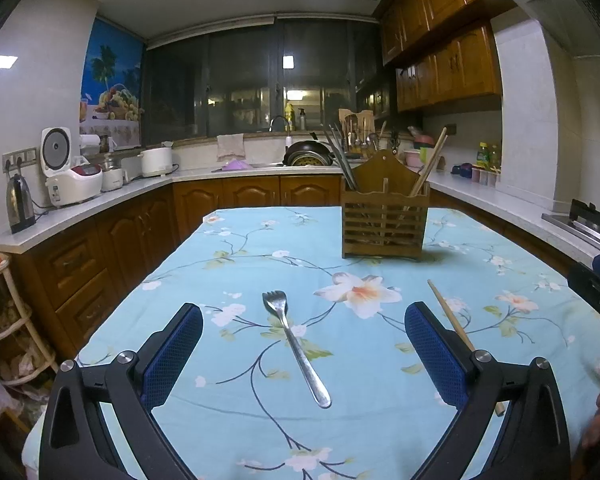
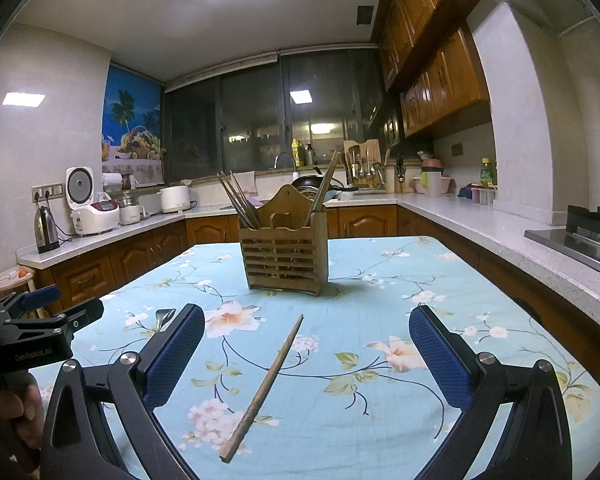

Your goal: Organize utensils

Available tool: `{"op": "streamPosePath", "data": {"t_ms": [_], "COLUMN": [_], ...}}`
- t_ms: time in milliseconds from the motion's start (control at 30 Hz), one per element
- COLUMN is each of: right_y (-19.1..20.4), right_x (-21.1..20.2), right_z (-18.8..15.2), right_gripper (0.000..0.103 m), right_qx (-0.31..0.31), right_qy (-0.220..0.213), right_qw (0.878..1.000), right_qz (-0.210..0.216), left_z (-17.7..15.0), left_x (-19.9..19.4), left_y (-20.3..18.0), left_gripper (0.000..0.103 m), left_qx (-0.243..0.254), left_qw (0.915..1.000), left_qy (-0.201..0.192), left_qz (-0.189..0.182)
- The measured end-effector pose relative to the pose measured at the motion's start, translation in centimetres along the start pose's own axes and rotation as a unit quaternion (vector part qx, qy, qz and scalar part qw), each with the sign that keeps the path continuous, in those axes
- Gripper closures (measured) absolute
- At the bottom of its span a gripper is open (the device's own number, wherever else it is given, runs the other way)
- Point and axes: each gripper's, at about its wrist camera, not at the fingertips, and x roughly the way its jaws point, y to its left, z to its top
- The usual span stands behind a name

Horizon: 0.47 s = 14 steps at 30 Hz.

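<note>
The slatted wooden utensil holder (image 1: 384,216) stands upright toward the far end of the blue floral tablecloth (image 1: 236,392), the only tall obstacle on it; dark chopsticks (image 1: 342,156) and a pale wooden one (image 1: 430,168) lean out above its rim. Nearer than the holder, a steel fork (image 1: 294,346) and a brown wooden chopstick (image 2: 264,388) lie flat, well apart, with bare cloth between and around them. Cloth lies open on both sides of the holder.
</note>
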Motion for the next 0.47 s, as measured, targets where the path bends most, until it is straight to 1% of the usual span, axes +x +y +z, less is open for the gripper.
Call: {"op": "streamPosePath", "data": {"t_ms": [467], "right_y": [-0.05], "right_x": [0.23], "right_z": [-0.31], "right_gripper": [0.000], "right_qx": [0.005], "right_qy": [0.010], "right_qw": [1.000], "right_qz": [-0.004], "left_z": [0.17], "left_x": [0.53], "left_y": [-0.88], "left_gripper": [0.001], "left_qx": [0.002], "left_qw": [1.0000], "left_qy": [0.007], "left_qz": [-0.007]}}
